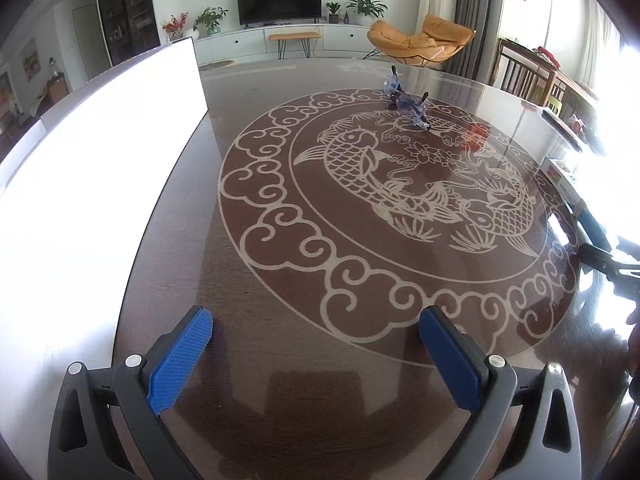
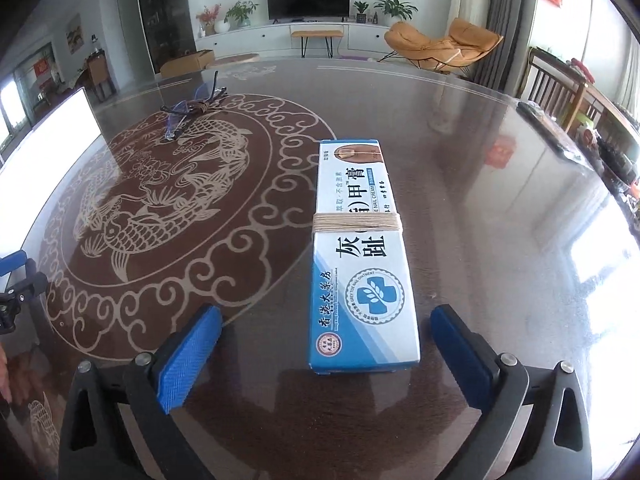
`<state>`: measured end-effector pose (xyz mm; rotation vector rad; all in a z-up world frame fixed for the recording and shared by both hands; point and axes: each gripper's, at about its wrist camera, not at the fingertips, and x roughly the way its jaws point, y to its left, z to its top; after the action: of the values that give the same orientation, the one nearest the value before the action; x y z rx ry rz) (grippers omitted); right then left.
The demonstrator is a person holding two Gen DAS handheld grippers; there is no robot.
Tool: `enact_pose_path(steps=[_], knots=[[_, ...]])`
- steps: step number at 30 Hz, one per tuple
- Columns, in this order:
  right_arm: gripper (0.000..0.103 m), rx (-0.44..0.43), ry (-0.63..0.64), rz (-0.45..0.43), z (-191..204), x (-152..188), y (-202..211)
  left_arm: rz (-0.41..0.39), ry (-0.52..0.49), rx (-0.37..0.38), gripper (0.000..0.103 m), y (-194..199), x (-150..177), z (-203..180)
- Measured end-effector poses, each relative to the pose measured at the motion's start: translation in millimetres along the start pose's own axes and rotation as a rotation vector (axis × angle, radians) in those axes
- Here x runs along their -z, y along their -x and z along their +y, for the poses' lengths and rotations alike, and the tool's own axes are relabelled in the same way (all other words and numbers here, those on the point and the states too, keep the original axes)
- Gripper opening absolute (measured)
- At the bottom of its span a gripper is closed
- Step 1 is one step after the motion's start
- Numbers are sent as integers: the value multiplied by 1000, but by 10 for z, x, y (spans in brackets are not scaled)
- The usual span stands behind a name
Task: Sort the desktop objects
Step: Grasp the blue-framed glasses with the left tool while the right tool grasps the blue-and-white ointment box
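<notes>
**Spotter:** Start at the left edge. What have you got?

**Operator:** Far left on my left wrist view, a big white panel [image 1: 92, 184], blown out by glare, lying along the table's edge. I can't tell what it is. Next to it my left gripper [image 1: 316, 330] hangs over the dark glass-topped table [image 1: 280, 380], blue pads [image 1: 180, 356] spread wide apart, nothing between them.

**Spotter:** And the middle of the table?

**Operator:** A pale koi-and-cloud medallion [image 1: 384, 184] under the glass. At its far rim lies a pair of glasses [image 1: 408, 106] with clear bluish lenses and dark arms, a small dark thing tangled with them that I can't make out. Well apart from both grippers.

**Spotter:** Moving right?

**Operator:** On the right wrist view, the long blue-and-white ointment box [image 2: 360, 256] lies flat on the glass just outside the medallion, pointing away from me, with pale string [image 2: 357, 222] wound round its middle. My right gripper [image 2: 326, 340] is straddling the near end: jaws standing wide, near end of the box between them, daylight on both sides, neither pad touching the card.

**Spotter:** Anything further right?

**Operator:** Bare reflective glass, then wooden chairs [image 2: 560, 88] beyond the table's edge.
</notes>
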<state>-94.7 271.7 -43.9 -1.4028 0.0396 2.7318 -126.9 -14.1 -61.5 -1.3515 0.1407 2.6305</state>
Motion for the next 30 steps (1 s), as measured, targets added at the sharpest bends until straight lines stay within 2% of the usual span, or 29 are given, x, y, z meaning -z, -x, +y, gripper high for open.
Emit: enact_pose_path(steps=[3, 9, 13, 18, 19, 20, 21, 22, 26, 30], knots=[[103, 0, 0, 0, -5, -2, -1, 1, -41, 28, 103, -158, -231, -279], [103, 0, 0, 0, -3, -3, 0, 2, -105, 72, 103, -723, -1036, -785], [103, 0, 0, 0, -4, -3, 0, 1, -86, 60, 103, -1062, -1519, -913], [103, 0, 0, 0, -2, -4, 1, 7, -85, 49, 103, -1289, -1871, -889], [103, 0, 0, 0, -2, -4, 1, -14, -78, 46, 87, -1283, -1904, -852], [103, 0, 0, 0, -3, -5, 2, -41, -77, 46, 54, -1254, -1914, -824], [103, 0, 0, 0, -4, -1, 0, -49, -85, 50, 38, -1235, -1920, -809], [103, 0, 0, 0, -4, 1, -1, -46, -96, 55, 30, -1227, -1912, -790], [103, 0, 0, 0, -2, -3, 2, -59, -100, 96, 29, -1062, -1684, -652], [103, 0, 0, 0, 5, -13, 4, -59, -80, 116, 29, -674, -1187, -465]])
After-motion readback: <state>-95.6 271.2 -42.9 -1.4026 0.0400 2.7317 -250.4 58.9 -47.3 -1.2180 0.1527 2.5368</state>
